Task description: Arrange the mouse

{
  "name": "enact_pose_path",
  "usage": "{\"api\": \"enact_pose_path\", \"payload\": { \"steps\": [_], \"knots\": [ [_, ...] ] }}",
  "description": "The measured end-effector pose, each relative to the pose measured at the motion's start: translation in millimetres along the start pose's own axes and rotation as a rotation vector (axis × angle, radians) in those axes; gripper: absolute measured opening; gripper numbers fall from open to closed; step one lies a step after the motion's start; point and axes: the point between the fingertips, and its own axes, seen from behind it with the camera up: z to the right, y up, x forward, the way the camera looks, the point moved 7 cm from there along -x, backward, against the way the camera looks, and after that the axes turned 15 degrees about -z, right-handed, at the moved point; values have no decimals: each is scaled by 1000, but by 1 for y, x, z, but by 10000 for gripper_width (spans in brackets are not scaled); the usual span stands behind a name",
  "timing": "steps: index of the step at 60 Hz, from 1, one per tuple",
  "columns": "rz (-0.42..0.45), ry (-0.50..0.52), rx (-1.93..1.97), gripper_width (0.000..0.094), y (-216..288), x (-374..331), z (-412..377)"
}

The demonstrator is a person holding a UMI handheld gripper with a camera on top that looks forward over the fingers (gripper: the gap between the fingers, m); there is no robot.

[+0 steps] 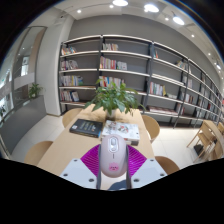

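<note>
Mouse, white, sits nearest the lens, lengthwise between the two fingers, its tail end toward the camera and its nose pointing out over the table. Magenta pads show at both flanks of it. Gripper looks clamped on the mouse: pads appear to touch both sides with no gap I can see, so I read it as a grip, not a loose straddle. Can't tell whether the mouse is lifted or resting on the table.

Beyond the fingertips: a stack of magazines or papers just ahead of the mouse's nose, a dark book or tablet beside it, then a potted green plant further back on the same wooden table. Chairs round the table. Bookshelves line the far wall, well apart from everything else.

Risks from here, my judgement:
- Mouse shell is smooth and curved, tapering at the sides. Pads hold on a rounded surface, so it could squirt forward or twist if the grip loosens or the hand tilts.
- Papers sit right in the path ahead. Pushing forward would shove the stack or land the mouse half on it, tilted.
- Releasing with the mouse above the table would drop it; lower first.
- Cable, if any, not visible; could snag.
</note>
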Motion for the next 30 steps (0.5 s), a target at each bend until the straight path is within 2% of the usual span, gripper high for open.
{"api": "enact_pose_path", "payload": {
  "steps": [3, 7, 18, 30],
  "knots": [
    [-48, -20, 21, 341, -15, 15, 31],
    [-114, -35, 51, 340, -60, 32, 60],
    [-321, -17, 82, 343, -171, 85, 89],
    [-437, 13, 109, 348, -238, 122, 88]
  ]
}}
